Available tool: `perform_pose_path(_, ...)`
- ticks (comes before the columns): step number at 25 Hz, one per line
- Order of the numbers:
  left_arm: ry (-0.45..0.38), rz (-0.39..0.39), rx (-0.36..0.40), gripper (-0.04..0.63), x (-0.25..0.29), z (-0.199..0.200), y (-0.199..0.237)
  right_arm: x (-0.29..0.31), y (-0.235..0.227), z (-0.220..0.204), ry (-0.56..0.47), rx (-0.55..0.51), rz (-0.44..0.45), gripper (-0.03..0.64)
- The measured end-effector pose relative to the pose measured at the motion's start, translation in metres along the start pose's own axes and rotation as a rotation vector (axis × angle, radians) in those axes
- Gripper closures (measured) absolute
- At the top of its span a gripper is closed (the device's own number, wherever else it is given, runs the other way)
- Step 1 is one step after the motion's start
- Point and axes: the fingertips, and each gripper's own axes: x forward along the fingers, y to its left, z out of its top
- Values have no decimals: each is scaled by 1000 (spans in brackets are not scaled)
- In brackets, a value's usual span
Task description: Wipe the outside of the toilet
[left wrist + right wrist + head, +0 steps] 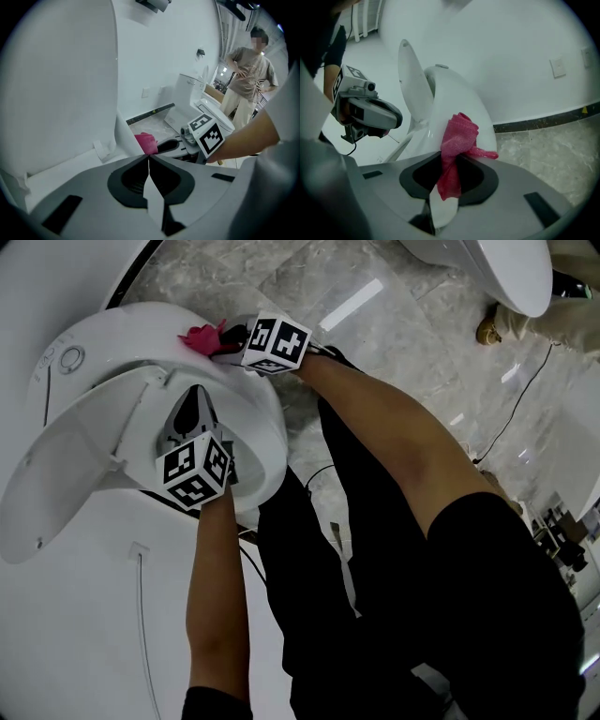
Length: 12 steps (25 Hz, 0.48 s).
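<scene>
Toilet: white toilet (pixel 122 338), its lid (pixel 66 484) raised on edge
Cloth: pink cloth (pixel 457 140) lies against the toilet's outer shell; its long axis runs on from the right gripper's jaws, with the bunched end pointing at the toilet and a thin tail going off sideways
Right gripper: right gripper (pixel 449 161) at the toilet's outside, jaws clamped on the cloth's lower end
Left gripper: left gripper (pixel 149 158) over the toilet's bowl opening, beside the raised lid, jaws pressed together with nothing between them, pointing across toward the cloth
Head view only: both forearms reach to the toilet from above; marble floor (pixel 309 282) lies beyond the toilet
Left gripper view only: a person (pixel 246 79) stands by a second toilet (pixel 201 101), well apart from the toilet
Right gripper view only: the cloth's coarse weave, and a wall plate (pixel 558 67) behind the toilet
</scene>
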Motion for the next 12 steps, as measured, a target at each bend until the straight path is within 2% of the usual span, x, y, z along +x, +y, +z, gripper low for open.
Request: perform_pose_path(12,34,-96,81,575,1,-28,-22,-20,43,-77,13,92,-31,509)
